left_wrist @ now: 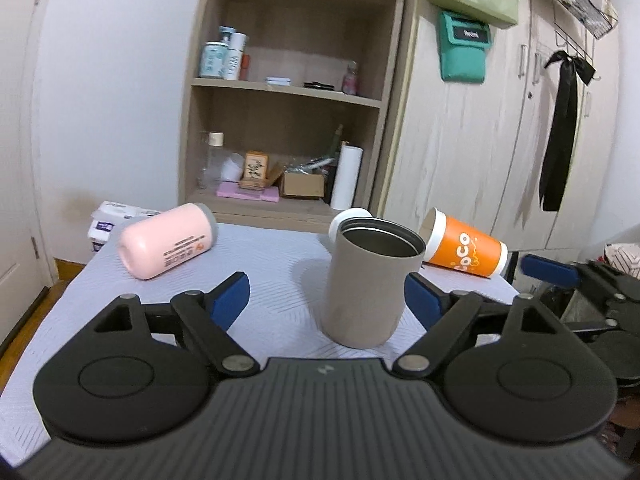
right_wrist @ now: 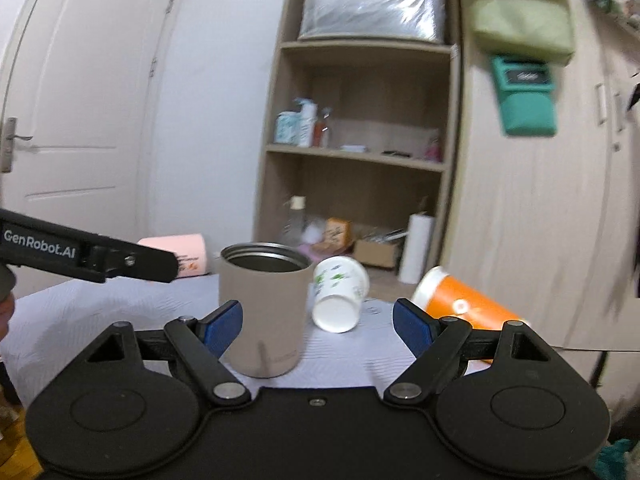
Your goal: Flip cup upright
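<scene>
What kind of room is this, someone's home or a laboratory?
Most likely a room in a home, perhaps a bedroom. An open wooden shelf unit holds toiletry bottles and odds and ends, pale wooden wardrobe doors stand beside it, and a white panelled door is on the left.

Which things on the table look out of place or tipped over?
Three cups lie on their sides: the pink cup at the left, the white paper cup behind the upright grey cup, and the orange cup at the right. No spill shows.

Two low wrist views, near table (left_wrist: 280,276) — shelf-facing, sharing cups
</scene>
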{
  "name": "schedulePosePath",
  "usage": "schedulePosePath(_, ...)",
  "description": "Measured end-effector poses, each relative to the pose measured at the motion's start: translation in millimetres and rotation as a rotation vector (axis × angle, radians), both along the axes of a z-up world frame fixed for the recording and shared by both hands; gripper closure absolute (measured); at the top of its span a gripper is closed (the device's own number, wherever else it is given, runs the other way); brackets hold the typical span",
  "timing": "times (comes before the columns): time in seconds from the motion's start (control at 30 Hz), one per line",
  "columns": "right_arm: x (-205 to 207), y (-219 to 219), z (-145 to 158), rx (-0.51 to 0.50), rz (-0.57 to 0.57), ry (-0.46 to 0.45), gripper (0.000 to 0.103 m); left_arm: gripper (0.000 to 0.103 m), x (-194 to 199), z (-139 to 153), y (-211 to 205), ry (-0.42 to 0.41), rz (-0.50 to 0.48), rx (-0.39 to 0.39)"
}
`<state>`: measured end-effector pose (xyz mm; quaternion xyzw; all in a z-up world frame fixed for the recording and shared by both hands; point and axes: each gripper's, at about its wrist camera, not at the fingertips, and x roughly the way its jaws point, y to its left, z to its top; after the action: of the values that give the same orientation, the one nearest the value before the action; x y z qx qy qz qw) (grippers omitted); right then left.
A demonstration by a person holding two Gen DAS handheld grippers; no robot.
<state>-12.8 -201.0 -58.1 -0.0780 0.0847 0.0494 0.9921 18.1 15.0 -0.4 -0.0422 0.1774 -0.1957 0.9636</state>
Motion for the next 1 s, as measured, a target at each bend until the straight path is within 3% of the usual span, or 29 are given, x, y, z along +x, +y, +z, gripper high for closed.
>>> schedulePosePath(0.37,-38,-2,19,0.031,-0.12,-0.019,0.016,0.007,-25,3,7,-0.008,0.077,0.056)
schedulePosePath(0.4,-39,-2,20,0.034,-0.132,-0.018,0.007,0.005,-27,4,7,-0.008,0.079,0.057)
schedulePosePath(0.47,-44,-2,21,0.039,-0.161,-0.036,0.0,0.002,-31,6,8,-0.011,0.084,0.059)
schedulePosePath(0.67,-43,-4,23,0.055,-0.217,0.0,0.0,0.0,-36,9,8,-0.018,0.123,0.073)
schedulePosePath(1.0,-46,-4,18,0.079,-0.207,-0.005,0.0,0.0,-36,7,7,0.012,0.155,0.101)
